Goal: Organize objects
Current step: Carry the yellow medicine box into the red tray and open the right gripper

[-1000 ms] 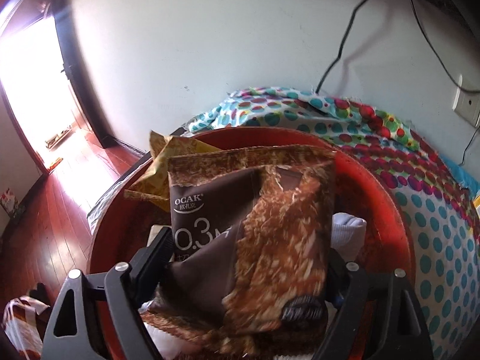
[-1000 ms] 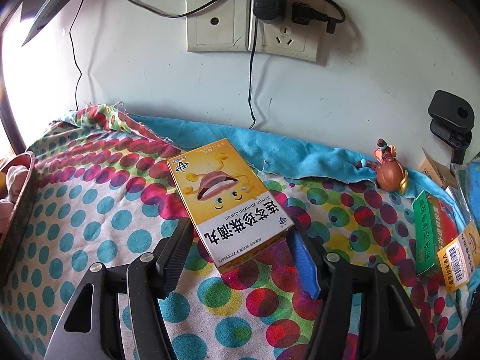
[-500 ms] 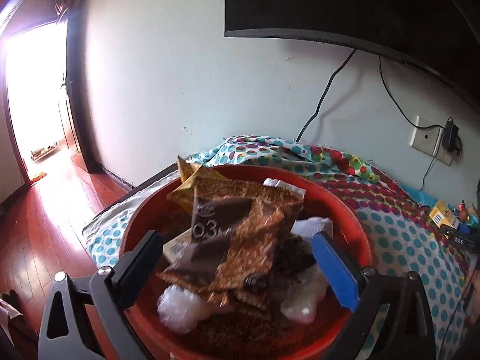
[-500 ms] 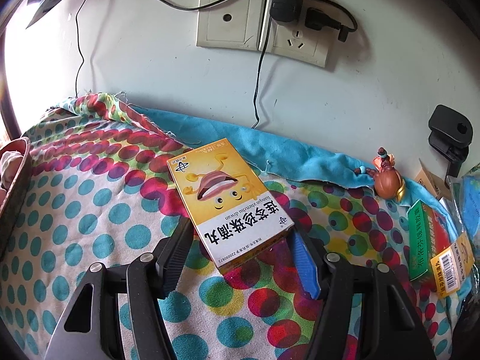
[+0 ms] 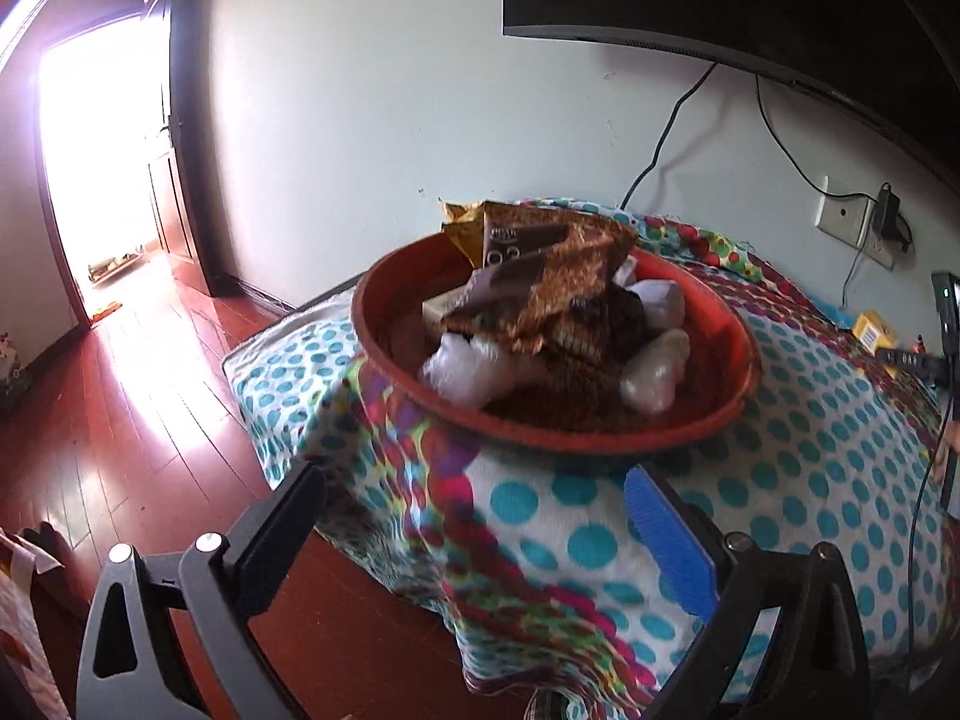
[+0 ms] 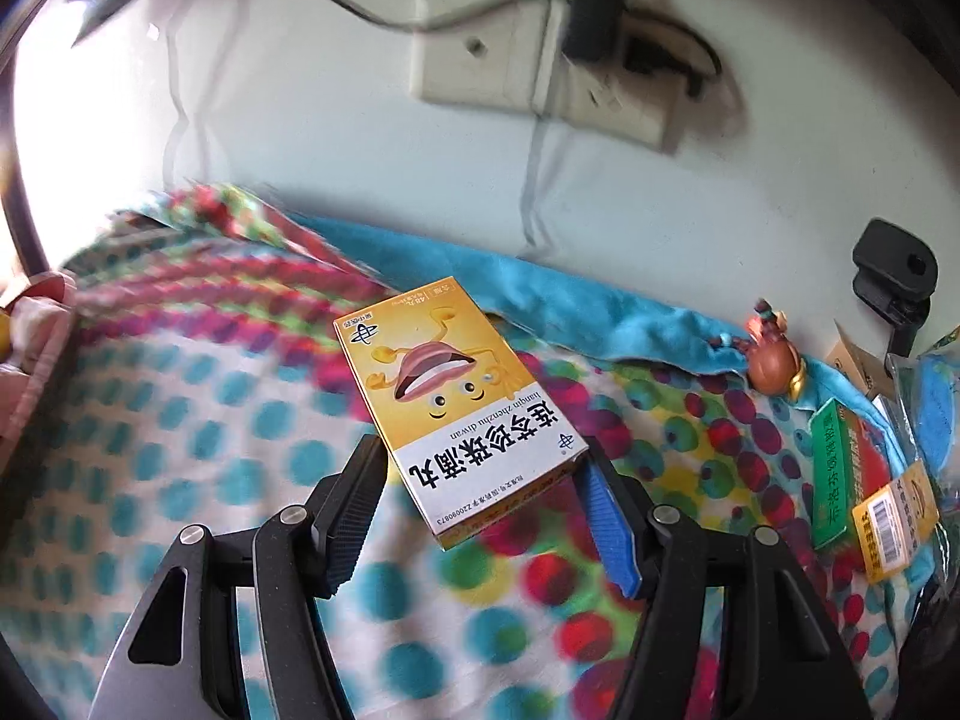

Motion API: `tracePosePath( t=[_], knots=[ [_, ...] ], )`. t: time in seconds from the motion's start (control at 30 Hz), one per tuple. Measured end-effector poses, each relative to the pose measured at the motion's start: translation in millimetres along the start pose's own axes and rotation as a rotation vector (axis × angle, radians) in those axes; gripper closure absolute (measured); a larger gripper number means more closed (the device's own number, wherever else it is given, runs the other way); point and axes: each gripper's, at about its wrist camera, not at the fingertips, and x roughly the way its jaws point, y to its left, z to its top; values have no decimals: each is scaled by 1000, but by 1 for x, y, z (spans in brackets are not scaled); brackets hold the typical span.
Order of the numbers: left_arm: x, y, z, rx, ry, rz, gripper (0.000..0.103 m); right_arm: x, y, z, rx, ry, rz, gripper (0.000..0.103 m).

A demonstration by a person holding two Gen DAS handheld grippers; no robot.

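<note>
two grippers: both working over the spotted cloth (image 5: 828, 420)
red bowl (image 5: 729, 324): sitting heaped near the table corner; brown packet (image 5: 558, 276) is perching on top, risking a slide
left gripper (image 5: 474, 534): hanging wide open, holding nothing
right gripper (image 6: 480, 492): pinching yellow box (image 6: 456, 402) by one end only; box is risking twisting loose

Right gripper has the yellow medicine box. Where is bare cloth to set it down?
The right gripper holds the yellow medicine box. Free: the dotted cloth left of it, up to the red bowl's rim, and the stretch between the red bowl and the wall. Crowded: the right edge, with the green box, the brown figurine and packets.
</note>
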Motion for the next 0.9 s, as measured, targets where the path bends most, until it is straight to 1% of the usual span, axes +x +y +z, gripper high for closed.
tracePosePath(
  t=[0.1, 0.2, 0.27, 0.3, 0.37, 0.43, 0.47, 0.53, 0.63, 0.67, 0.9],
  knots=[
    [-4, 2, -10, -20, -3, -31, 1, -32, 37, 5, -26, -47, 73, 42],
    [-5, 0, -17, -12, -15, -47, 1, -62, 92, 3, -86, -77, 152, 42],
    [-3, 3, -13, -37, 7, -88, 1, -79, 134, 0, -131, -85, 204, 42],
    [-4, 4, -11, -46, 3, -98, 1, -85, 154, -2, -153, -89, 221, 42],
    [-6, 6, -10, -46, -23, -95, 1, -95, 188, -8, -185, -95, 248, 42],
    [-4, 10, -9, -48, -17, -84, 1, -99, 215, -14, -201, -84, 266, 42],
    [-1, 13, -9, -66, -5, -89, 1, -101, 228, -18, -207, -79, 274, 42],
    [0, 19, -9, -88, 5, -91, 1, -102, 250, -24, -211, -65, 286, 42],
    [1, 23, -8, -101, 4, -88, 1, -101, 271, -32, -224, -50, 291, 42],
    [3, 25, -8, -106, 12, -96, 1, -101, 274, -34, -226, -47, 292, 42],
    [9, 28, -8, -121, 21, -74, 1, -90, 295, -42, -224, -13, 308, 42]
  ],
)
